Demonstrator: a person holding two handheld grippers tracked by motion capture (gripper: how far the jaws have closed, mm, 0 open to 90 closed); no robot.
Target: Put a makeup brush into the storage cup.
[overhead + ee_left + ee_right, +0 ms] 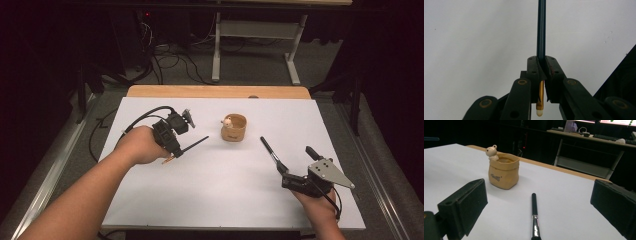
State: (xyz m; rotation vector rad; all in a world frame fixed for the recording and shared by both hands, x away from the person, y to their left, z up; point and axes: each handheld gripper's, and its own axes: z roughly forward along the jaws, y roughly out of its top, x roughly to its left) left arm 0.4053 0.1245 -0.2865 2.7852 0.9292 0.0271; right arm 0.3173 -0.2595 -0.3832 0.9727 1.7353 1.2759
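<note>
My left gripper [178, 150] is shut on a thin dark pen [195, 144] with a gold rear end, held a little above the white table. In the left gripper view the jaws [541, 60] pinch its shaft [541, 27], and the gold end [540, 96] hangs behind them. A tan cup [234, 128] with a small bear figure on its rim stands mid-table, to the right of that pen's tip. My right gripper [295, 167] rests open near the front right. A black pen [534, 212] lies on the table between its jaws [537, 202] and points towards the cup [503, 171].
A white sheet [220, 200] covers the table, with a wooden edge [215, 91] at the far side. Beyond it stand a white desk frame [255, 45] and loose cables [170, 60] on the floor. Dark floor lies off both side edges.
</note>
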